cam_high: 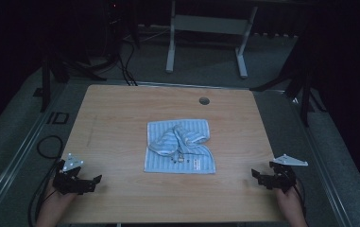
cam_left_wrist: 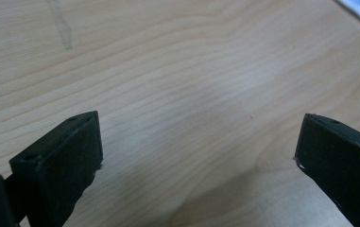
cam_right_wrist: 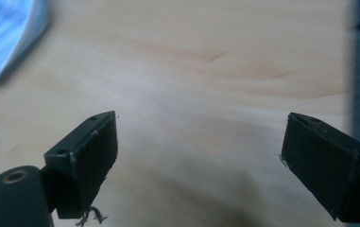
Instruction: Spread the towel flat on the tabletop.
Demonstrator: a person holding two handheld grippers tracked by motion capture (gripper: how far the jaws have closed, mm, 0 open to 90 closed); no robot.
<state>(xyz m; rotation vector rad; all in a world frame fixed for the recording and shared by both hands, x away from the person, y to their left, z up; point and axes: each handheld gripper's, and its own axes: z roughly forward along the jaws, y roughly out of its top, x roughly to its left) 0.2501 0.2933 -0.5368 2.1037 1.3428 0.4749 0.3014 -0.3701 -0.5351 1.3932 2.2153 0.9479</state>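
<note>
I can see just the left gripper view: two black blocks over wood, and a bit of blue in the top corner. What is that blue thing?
Observer: A blue striped cloth, lying rumpled near the middle of the table in the high view.
Operator: Is anything holding it?
Observer: No. The left gripper sits near the table's front left corner, apart from the cloth, jaws wide open.
Operator: Is there a second gripper?
Observer: Yes, the right gripper is near the front right corner, also open and holding nothing.
Operator: Anything else on the table?
Observer: A small round hole near the far edge.
</note>
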